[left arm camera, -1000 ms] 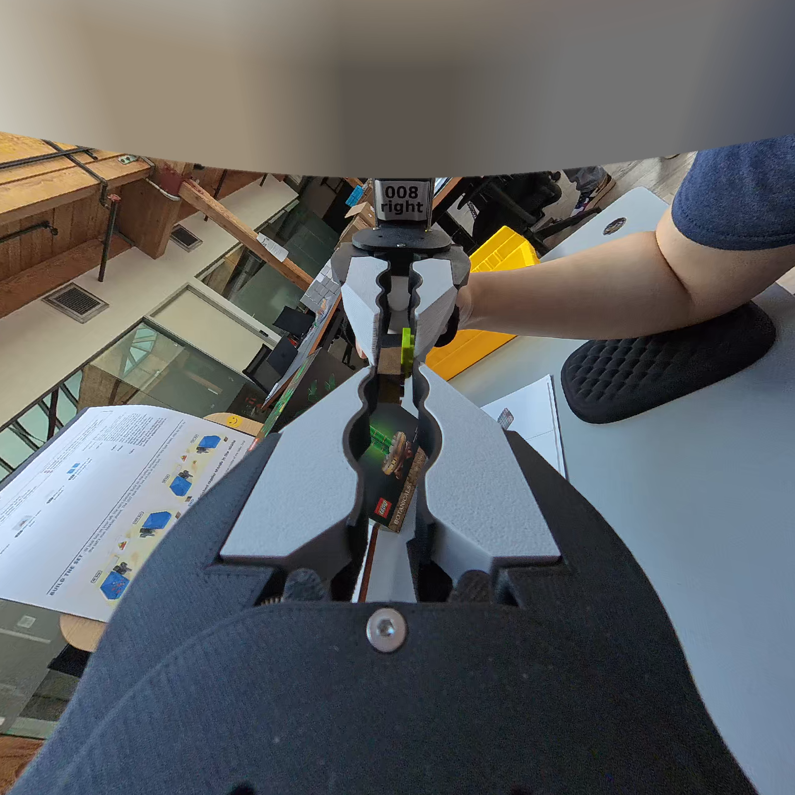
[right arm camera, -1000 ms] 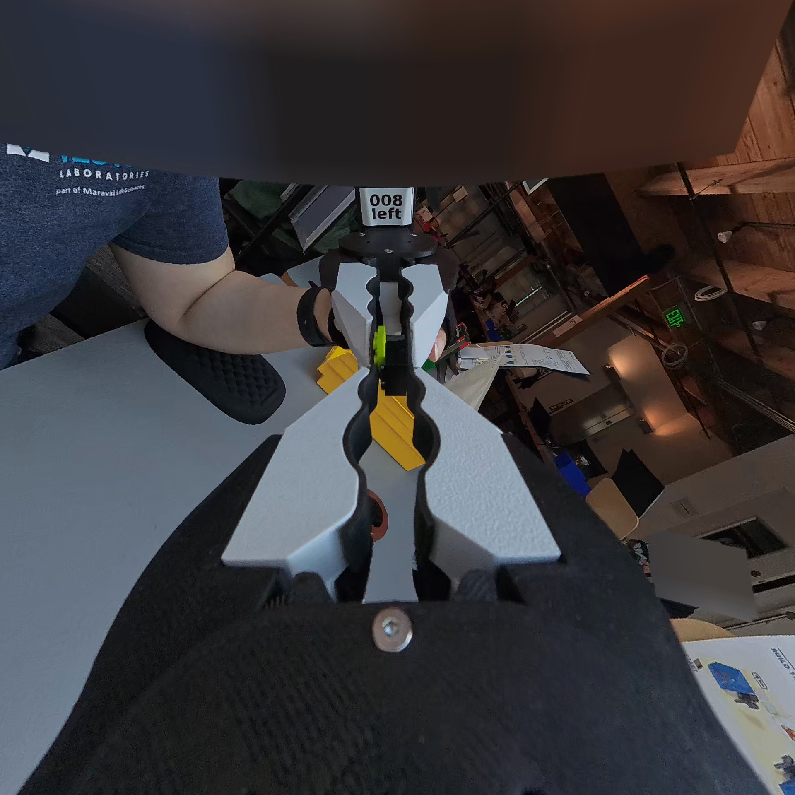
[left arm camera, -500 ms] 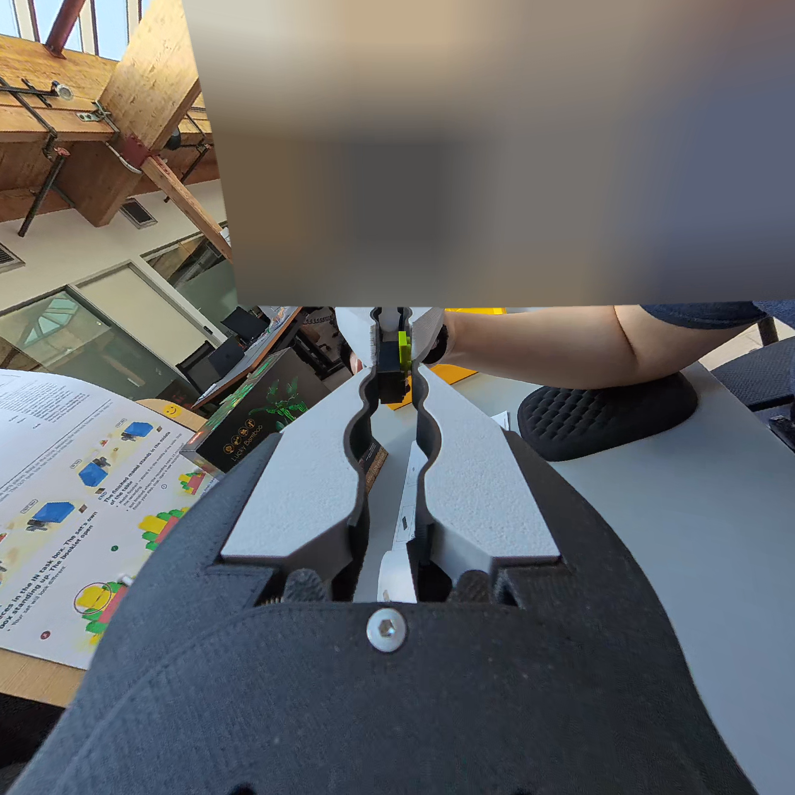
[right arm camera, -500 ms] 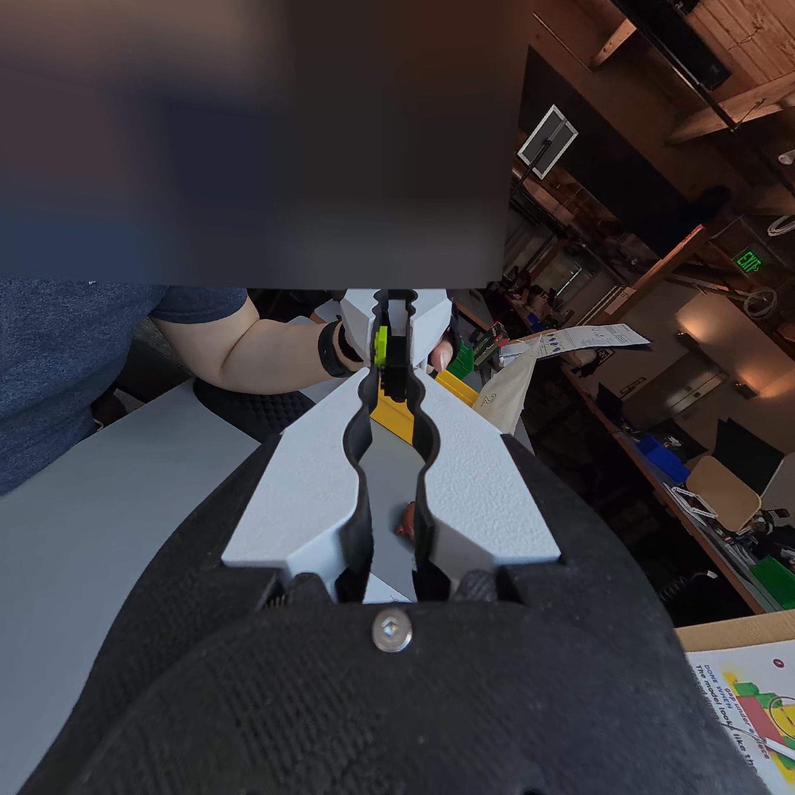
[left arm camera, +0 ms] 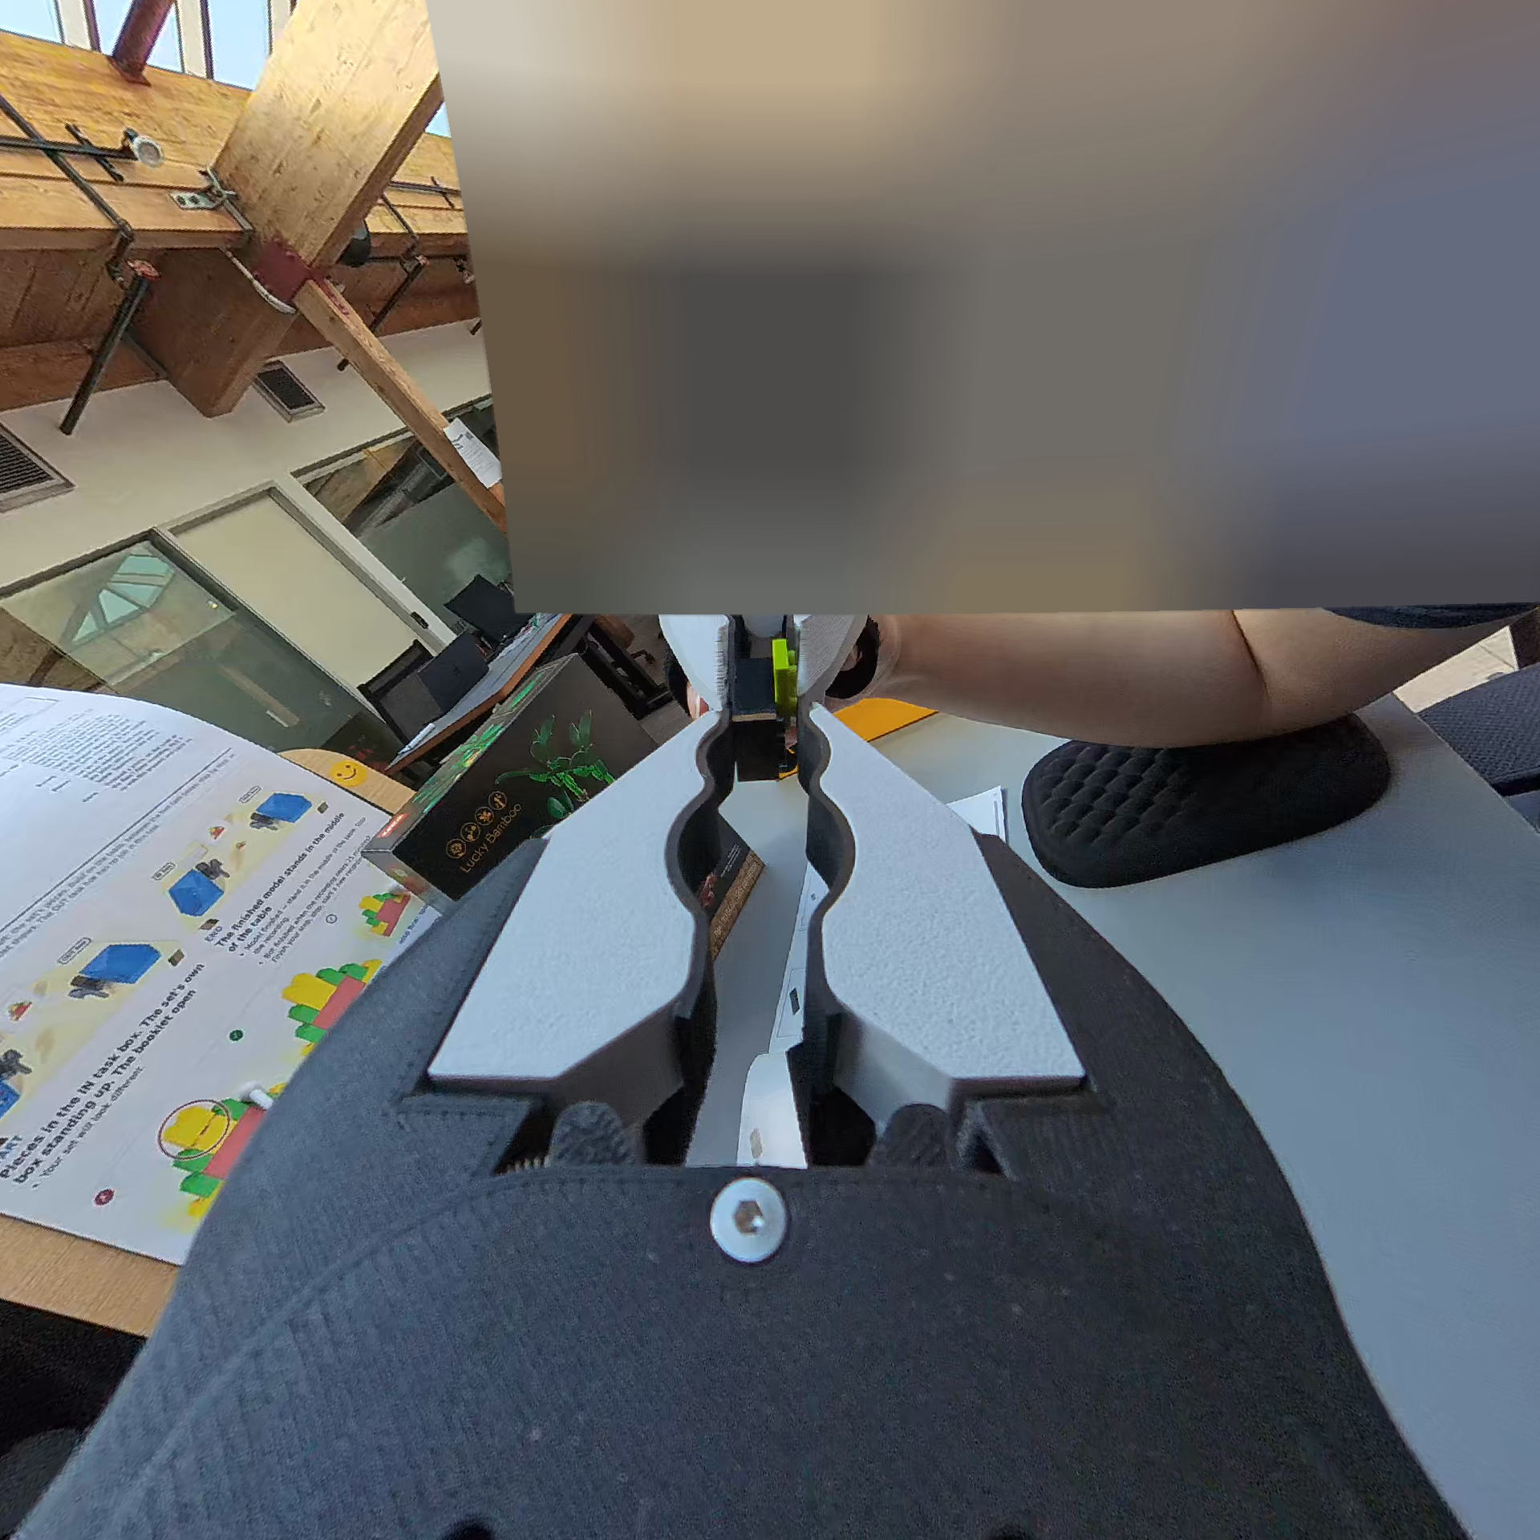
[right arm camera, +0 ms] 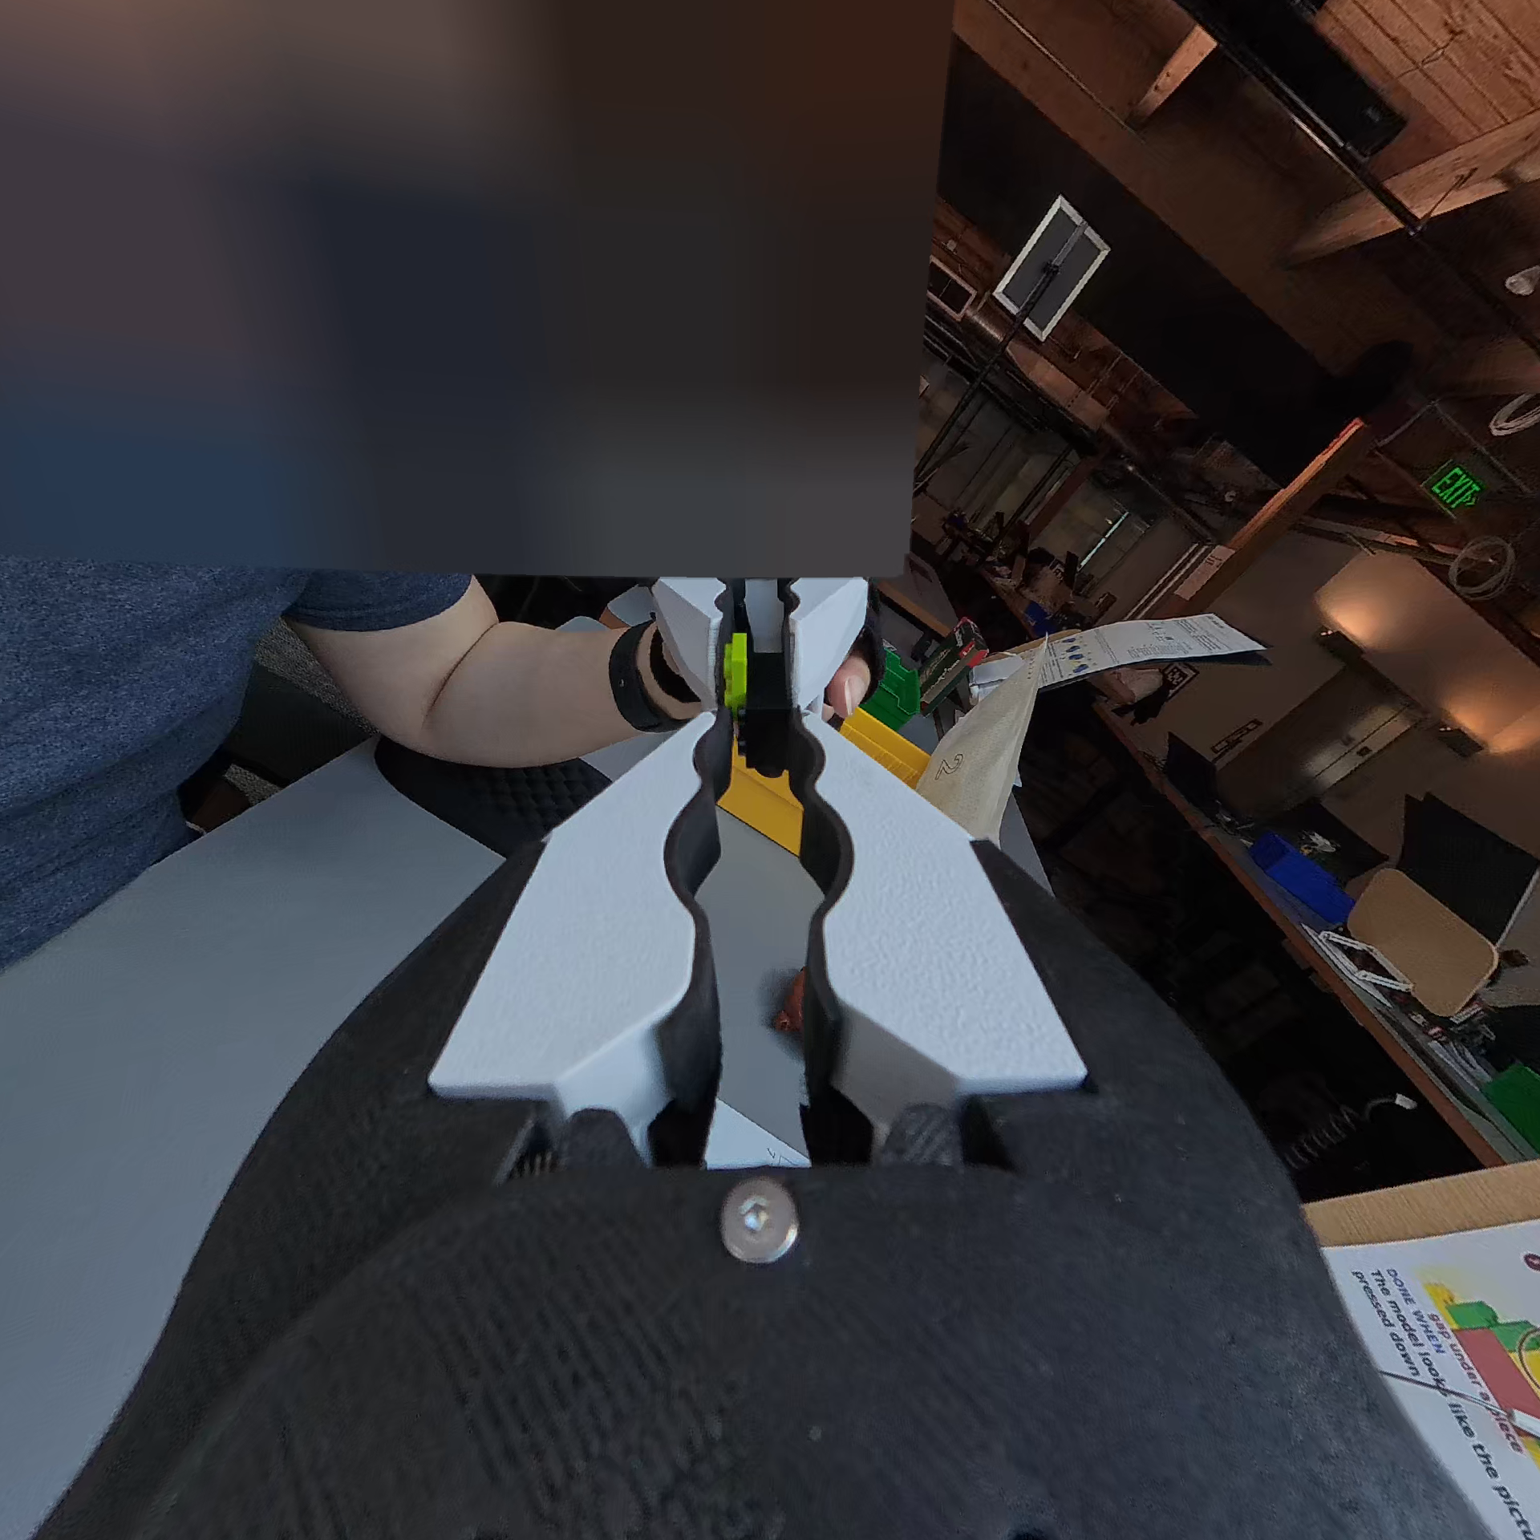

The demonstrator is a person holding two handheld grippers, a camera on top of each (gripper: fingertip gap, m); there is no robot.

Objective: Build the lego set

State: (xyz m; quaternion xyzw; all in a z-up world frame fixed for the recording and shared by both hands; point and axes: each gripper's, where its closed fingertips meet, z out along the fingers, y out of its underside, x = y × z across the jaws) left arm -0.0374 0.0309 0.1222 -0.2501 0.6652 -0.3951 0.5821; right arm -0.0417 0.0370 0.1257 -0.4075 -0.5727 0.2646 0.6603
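My two grippers meet tip to tip in the air above the grey table (left arm camera: 1250,1083). Between them is a small Lego assembly: a black piece (left arm camera: 754,737) with a lime green piece (left arm camera: 782,667) on its side. My left gripper (left arm camera: 760,746) is shut on the black piece. In the right wrist view my right gripper (right arm camera: 760,733) is shut on the same assembly, where the black piece (right arm camera: 767,692) and the lime piece (right arm camera: 735,671) show. How the pieces join is hidden by the fingers.
A dark set box (left arm camera: 517,800) and a printed instruction sheet (left arm camera: 167,917) lie at the left. A black wrist pad (left arm camera: 1200,800) lies under a person's forearm. A yellow bin (right arm camera: 767,800), a paper bag (right arm camera: 983,767) and a small brown piece (right arm camera: 787,1008) are on the table. The tips of both grippers are at nearly the same place.
Both grippers have tilted and shifted together, so the room and table have moved in both views. They stay tip to tip, with the same hold on the black and lime pieces.
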